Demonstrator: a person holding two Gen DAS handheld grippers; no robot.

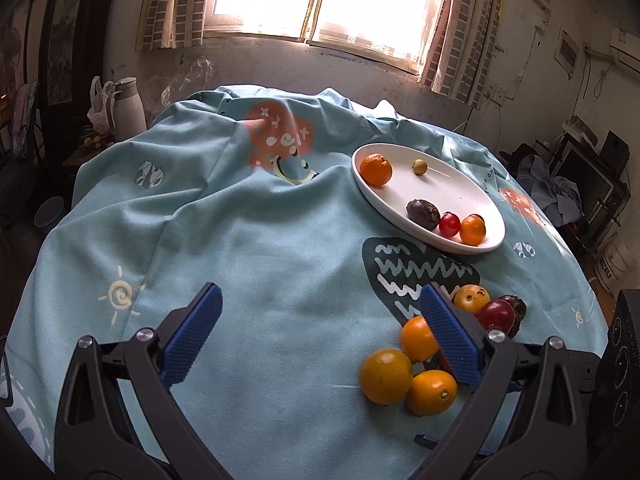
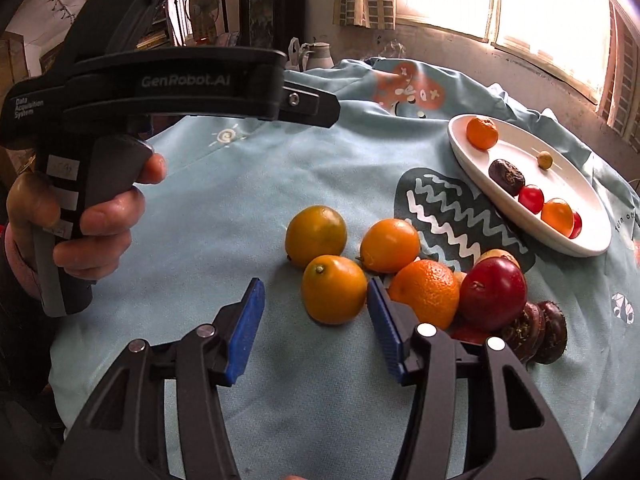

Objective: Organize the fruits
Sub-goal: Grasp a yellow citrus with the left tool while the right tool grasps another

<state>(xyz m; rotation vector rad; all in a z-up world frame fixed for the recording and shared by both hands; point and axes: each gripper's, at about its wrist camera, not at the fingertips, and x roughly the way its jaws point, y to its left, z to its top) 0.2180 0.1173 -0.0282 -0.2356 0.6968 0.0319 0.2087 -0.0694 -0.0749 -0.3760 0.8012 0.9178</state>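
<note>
A white oval plate (image 1: 404,196) (image 2: 576,184) sits at the far right of the blue cloth and holds a mandarin (image 1: 375,169), a small yellow fruit (image 1: 419,167), a dark passion fruit (image 1: 423,214), a red fruit (image 1: 449,224) and a small orange (image 1: 472,230). A loose pile of fruit lies nearer: oranges (image 2: 333,289) (image 1: 386,376), a mandarin (image 2: 425,293), a red plum (image 2: 493,293) and dark passion fruits (image 2: 536,330). My left gripper (image 1: 320,332) is open and empty, left of the pile. My right gripper (image 2: 316,314) is open and empty, with the nearest orange just ahead between its fingers.
A light blue patterned cloth (image 1: 240,240) covers the round table. A white jug (image 1: 129,108) and a plastic bag stand beyond the far left edge. A window is behind. A black speaker (image 1: 624,364) stands at the right. The hand-held left gripper body (image 2: 160,88) hangs over the table's left.
</note>
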